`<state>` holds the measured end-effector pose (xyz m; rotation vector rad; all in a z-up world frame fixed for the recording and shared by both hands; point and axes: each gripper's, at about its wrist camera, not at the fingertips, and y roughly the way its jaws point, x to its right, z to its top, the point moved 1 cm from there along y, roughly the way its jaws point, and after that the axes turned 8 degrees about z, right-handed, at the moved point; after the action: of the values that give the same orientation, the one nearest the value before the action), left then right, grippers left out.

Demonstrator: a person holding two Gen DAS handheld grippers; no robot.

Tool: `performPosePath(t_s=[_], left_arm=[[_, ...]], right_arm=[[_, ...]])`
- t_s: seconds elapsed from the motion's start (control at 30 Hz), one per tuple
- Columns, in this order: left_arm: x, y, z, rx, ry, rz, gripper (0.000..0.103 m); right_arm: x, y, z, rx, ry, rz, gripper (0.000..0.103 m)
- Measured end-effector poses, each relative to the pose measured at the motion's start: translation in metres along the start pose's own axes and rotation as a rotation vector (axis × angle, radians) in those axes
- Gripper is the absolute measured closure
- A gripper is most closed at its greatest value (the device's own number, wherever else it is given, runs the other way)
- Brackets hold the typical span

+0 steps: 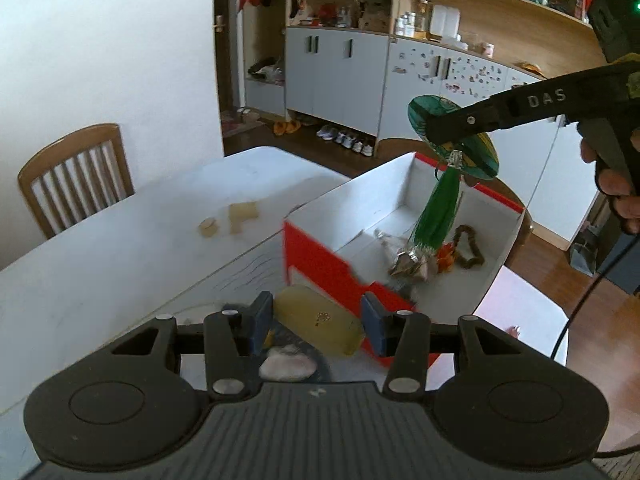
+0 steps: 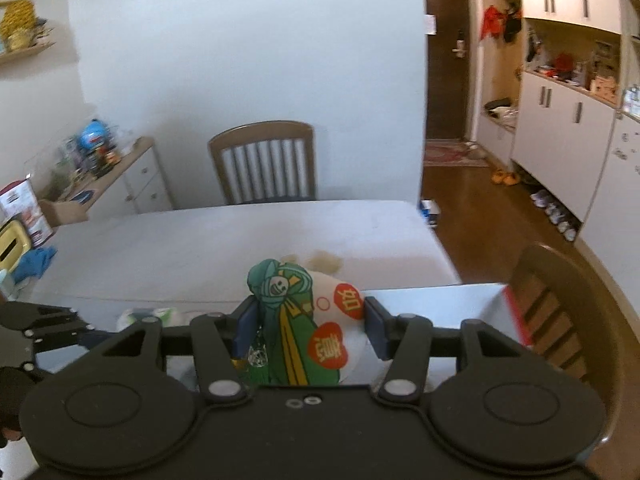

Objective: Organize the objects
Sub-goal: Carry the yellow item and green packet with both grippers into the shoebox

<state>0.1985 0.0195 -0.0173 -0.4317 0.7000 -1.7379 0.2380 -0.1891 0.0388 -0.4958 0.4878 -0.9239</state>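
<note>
My right gripper is shut on a green and white charm ornament with red seals. In the left wrist view that ornament hangs above the red and white box, its green tassel dangling inside. The box holds a silvery trinket and a brown bead loop. My left gripper is open around a flat yellow case on the table, just left of the box. A pale pink item lies under it.
Small beige blocks lie on the white table. Wooden chairs stand at the table's far side and right end. A blue cloth and boxes sit at the left. Cabinets and shelves line the back wall.
</note>
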Motion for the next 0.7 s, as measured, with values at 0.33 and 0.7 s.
performPosePath(t_s=[0.33, 0.7], left_arm=[[0.059, 0.039, 0.036, -0.014, 0.066, -0.032, 0.055], [0.099, 0.104, 0.061, -0.076, 0.077, 0.028, 0.055]], right_arm=[[0.068, 0.002, -0.015, -0.016, 0.043, -0.048, 0.05], [0.115, 0.018, -0.048, -0.113, 0.04, -0.055, 0.049]])
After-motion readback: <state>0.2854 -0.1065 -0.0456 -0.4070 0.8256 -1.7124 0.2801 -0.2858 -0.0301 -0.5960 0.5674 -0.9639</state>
